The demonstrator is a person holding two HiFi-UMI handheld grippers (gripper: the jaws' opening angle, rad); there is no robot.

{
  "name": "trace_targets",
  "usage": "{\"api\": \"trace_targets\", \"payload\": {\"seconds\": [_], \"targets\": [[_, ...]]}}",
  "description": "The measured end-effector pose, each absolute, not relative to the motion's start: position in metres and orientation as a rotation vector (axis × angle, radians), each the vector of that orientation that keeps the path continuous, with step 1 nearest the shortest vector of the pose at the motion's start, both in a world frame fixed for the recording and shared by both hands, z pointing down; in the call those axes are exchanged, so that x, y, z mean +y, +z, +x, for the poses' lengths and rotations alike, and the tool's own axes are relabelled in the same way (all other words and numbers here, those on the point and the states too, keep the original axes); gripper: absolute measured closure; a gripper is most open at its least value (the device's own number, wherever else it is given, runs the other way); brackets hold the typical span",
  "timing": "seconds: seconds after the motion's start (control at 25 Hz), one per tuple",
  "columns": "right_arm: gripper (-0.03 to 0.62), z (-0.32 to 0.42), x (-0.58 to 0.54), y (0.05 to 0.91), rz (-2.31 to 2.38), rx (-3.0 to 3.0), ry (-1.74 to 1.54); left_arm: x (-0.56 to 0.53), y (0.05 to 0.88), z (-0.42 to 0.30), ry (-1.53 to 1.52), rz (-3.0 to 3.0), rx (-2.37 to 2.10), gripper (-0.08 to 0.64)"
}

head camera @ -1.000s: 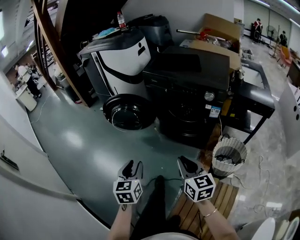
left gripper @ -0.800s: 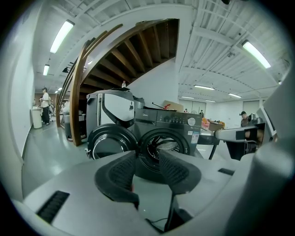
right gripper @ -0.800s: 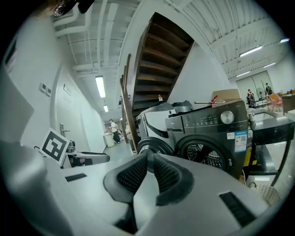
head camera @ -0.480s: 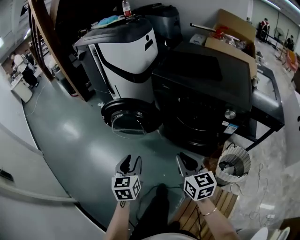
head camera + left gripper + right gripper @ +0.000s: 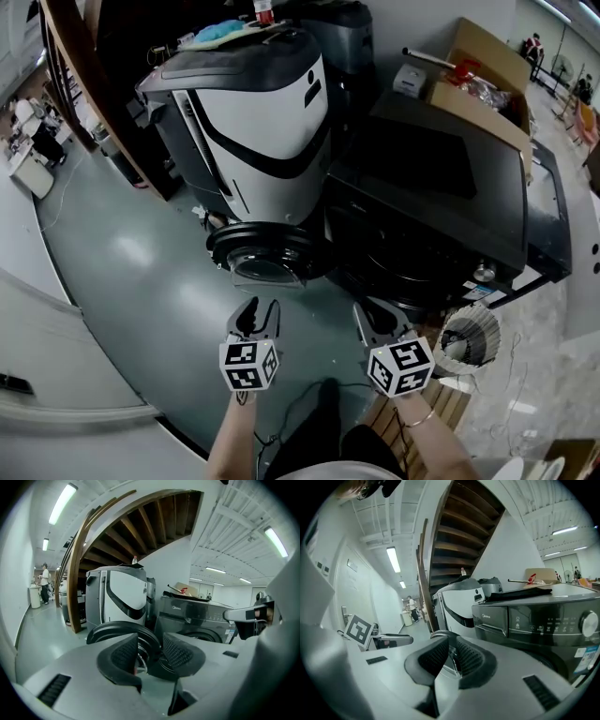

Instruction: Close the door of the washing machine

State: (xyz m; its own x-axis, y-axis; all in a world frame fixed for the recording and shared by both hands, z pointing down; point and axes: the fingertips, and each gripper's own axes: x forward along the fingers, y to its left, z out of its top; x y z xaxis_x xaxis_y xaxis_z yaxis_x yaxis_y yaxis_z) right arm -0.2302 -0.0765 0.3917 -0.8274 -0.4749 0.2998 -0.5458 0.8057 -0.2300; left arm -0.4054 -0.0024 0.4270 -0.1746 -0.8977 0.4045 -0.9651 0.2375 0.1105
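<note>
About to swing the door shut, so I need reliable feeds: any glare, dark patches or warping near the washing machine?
Head view: fisheye bows straight edges; the front of the black washing machine is dark and low on detail, but its open door reads clearly against the floor, which shows a soft sheen. Left gripper view: heavy curving, black corners, bright ceiling lights. Right gripper view: control panel sharp, no glare.

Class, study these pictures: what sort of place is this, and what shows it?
Probably a workshop or storage corner of a workplace, not a home: a washing machine stands beside a large white machine and a cardboard box, under strip lights.
</note>
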Motion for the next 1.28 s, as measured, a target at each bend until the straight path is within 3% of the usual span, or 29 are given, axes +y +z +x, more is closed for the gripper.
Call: {"api": "trace_targets", "payload": {"seconds": [0.8, 1.28], "targets": [[0.515, -0.312, -0.161, 0.380, 0.660, -2.721, 0.443, -0.083, 0.419, -0.492, 0.361, 1.643, -2.130, 0.378], [0.513, -0.376, -0.238, 0.416, 0.492, -2.692, 0.487, -0.187, 0.472, -0.561, 0.846, 1.703, -1.979, 0.358]]}}
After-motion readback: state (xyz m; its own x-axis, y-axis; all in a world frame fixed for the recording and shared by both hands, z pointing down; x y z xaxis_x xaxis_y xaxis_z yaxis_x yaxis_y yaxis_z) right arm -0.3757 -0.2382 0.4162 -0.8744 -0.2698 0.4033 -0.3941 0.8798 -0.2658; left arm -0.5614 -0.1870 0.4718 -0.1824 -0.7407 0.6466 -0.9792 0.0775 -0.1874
